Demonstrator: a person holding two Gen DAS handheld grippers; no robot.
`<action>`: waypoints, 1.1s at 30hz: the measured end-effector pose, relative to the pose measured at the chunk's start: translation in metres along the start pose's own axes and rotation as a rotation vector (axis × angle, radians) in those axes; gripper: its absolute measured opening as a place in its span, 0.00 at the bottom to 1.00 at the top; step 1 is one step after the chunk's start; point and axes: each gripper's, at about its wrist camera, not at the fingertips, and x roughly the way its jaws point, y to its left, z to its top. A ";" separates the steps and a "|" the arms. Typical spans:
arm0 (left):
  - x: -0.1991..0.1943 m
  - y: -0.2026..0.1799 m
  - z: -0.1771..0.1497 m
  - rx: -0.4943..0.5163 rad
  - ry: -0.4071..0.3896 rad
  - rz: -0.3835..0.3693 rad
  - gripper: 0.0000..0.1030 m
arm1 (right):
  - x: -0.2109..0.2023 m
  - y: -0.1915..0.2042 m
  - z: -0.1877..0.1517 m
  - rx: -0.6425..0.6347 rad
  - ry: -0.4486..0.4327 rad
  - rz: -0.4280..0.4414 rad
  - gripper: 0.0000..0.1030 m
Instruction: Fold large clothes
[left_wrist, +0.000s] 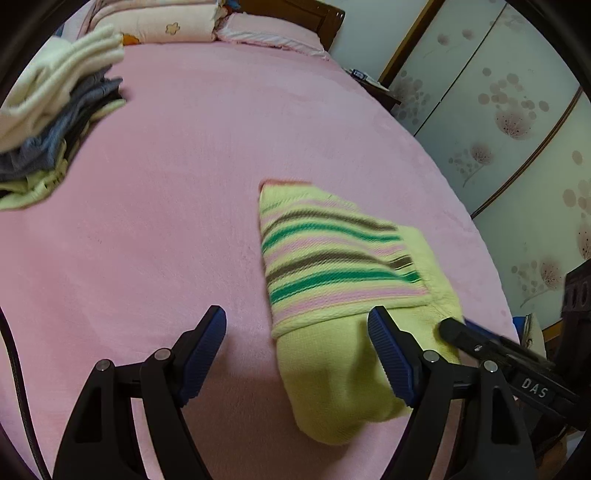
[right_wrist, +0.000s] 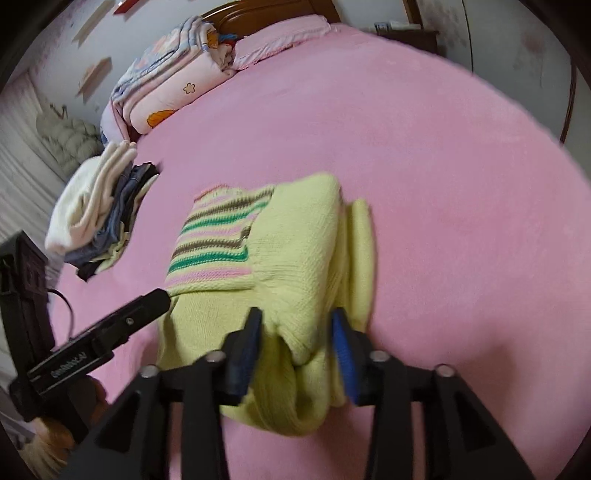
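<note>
Left wrist view is showing the left gripper (left_wrist: 297, 354) hanging wide open over the pink bed cover (left_wrist: 177, 192), nothing between its blue pads; the left pad is sitting over bare cover while the right pad is lying against the near yellow end of the sweater (left_wrist: 332, 258), not pinching it. Sweater is lying folded on the cover toward the right edge of the bed, striped panel in green, brown and pink facing up, plain yellow part trailing toward the near edge. Right gripper (left_wrist: 452, 326) is showing only as a black fingertip coming in from the lower right, resting at the sweater's right side. Right wrist view is showing the right gripper (right_wrist: 297, 345) with its jaws standing partly apart, a thick yellow fold of the sweater (right_wrist: 295, 258) bulging up between the blue pads; the frame is blurred there, so I cannot tell whether the pads are pressing on the knit or standing clear of it. Stack of folded clothes (right_wrist: 99, 218) is sitting near the left edge of the bed, well apart from the sweater. Folded quilt (right_wrist: 173, 77) is lying at the head end by the wooden headboard (right_wrist: 266, 11).
</note>
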 end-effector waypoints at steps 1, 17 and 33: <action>-0.005 -0.004 0.003 0.008 -0.011 0.003 0.76 | -0.008 0.001 0.002 -0.007 -0.020 -0.008 0.45; 0.024 -0.037 0.039 0.045 -0.010 -0.064 0.46 | 0.055 0.021 0.043 -0.131 0.046 -0.045 0.08; 0.053 -0.045 0.031 0.075 0.043 0.010 0.47 | 0.058 0.003 0.041 -0.122 0.042 -0.096 0.00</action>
